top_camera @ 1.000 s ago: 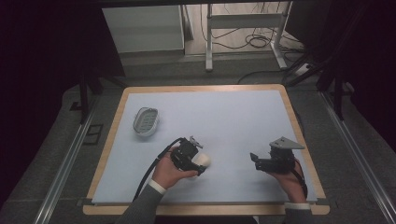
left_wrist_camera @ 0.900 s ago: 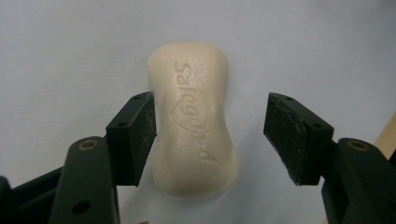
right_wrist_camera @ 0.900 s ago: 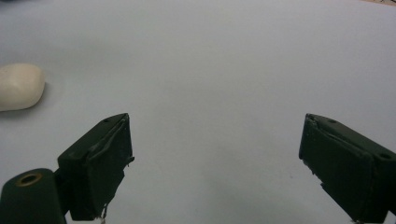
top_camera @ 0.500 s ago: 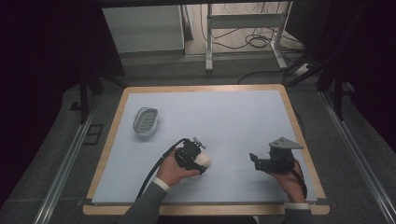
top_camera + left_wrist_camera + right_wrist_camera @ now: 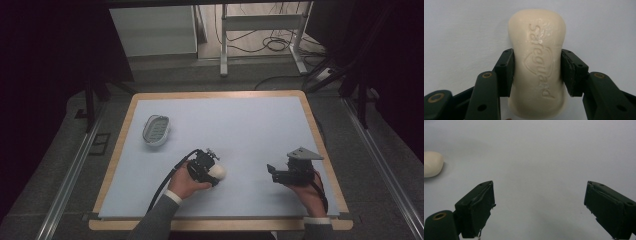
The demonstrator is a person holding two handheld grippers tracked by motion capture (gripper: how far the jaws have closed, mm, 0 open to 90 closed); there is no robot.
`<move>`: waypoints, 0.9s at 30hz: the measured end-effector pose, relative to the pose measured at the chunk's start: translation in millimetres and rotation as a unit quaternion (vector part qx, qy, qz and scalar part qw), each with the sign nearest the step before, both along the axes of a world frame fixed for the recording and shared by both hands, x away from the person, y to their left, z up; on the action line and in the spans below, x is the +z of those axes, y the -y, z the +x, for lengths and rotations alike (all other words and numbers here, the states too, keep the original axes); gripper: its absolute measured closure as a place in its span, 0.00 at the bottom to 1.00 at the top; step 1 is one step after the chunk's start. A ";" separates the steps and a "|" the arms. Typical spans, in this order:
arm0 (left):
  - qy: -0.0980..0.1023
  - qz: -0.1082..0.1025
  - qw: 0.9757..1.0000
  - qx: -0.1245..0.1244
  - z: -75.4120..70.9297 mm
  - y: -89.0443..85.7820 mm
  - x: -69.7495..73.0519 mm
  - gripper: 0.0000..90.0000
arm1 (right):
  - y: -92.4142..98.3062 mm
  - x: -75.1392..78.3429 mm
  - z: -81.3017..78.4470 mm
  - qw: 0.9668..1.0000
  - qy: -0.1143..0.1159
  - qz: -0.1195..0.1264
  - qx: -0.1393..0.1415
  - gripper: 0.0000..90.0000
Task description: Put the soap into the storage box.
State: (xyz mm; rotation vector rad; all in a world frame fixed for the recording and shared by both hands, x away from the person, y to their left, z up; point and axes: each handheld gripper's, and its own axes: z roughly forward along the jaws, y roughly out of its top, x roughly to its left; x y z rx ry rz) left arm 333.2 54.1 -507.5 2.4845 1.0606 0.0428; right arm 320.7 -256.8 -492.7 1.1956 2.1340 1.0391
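Gripping the soap bar across its waist, we run its long axis along the left gripper; the right gripper gapes empty.

Black tools, grey sleeves, white cuffs

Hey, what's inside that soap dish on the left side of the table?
The soap dish looks empty: its ribbed, slotted floor shows with nothing lying in it. The soap bar is elsewhere, clamped between the left gripper's jaws. Whatever lies beneath the dish is covered.

A pale-blue table carries a soap dish and soap.
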 end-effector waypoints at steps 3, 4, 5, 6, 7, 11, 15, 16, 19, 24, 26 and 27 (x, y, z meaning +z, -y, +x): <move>-0.001 -0.001 1.000 -0.001 0.3 -0.4 0.1 0.54 | -1.8 0.0 -0.6 1.000 0.001 -0.002 0.002 0.11; -0.001 -0.001 1.000 -0.001 0.3 -0.5 0.1 0.55 | -2.1 0.2 -0.8 1.000 0.002 -0.002 0.003 0.11; -0.001 -0.002 1.000 -0.001 0.3 -0.7 0.0 0.55 | -2.2 0.3 -1.0 1.000 0.003 -0.003 0.004 0.11; -0.001 -0.003 1.000 -0.001 0.4 -0.8 -0.1 0.55 | -2.2 0.4 -1.1 1.000 0.003 -0.003 0.004 0.11; -0.002 -0.003 1.000 -0.001 0.6 -0.9 -0.1 0.55 | -2.0 0.4 -1.1 1.000 0.003 -0.002 0.003 0.11; -0.001 -0.004 1.000 0.005 0.6 -0.8 -0.4 0.54 | -0.8 0.3 -0.7 1.000 0.000 0.002 0.002 0.11; 0.002 -0.002 1.000 0.007 -0.9 0.1 -0.6 0.54 | 0.4 1.3 -1.0 1.000 0.001 0.011 0.004 0.11; 0.003 0.000 1.000 0.007 -1.1 0.4 -0.5 0.54 | 0.8 1.0 -0.8 1.000 0.001 0.009 0.002 0.11; 0.003 0.001 1.000 0.004 -0.8 0.6 -0.2 0.55 | 1.1 1.0 -0.6 1.000 0.002 0.009 0.002 0.11; -0.008 -0.005 1.000 0.000 2.4 -4.4 1.2 0.55 | 1.2 0.5 -0.6 1.000 0.001 0.005 -0.002 0.11; -0.010 -0.007 1.000 0.001 3.3 -7.8 3.1 0.55 | 1.9 0.9 -0.6 1.000 0.001 0.007 0.000 0.11; -0.010 -0.009 1.000 0.002 3.9 -9.9 4.2 0.55 | 2.2 1.3 -0.7 1.000 0.000 0.014 0.001 0.11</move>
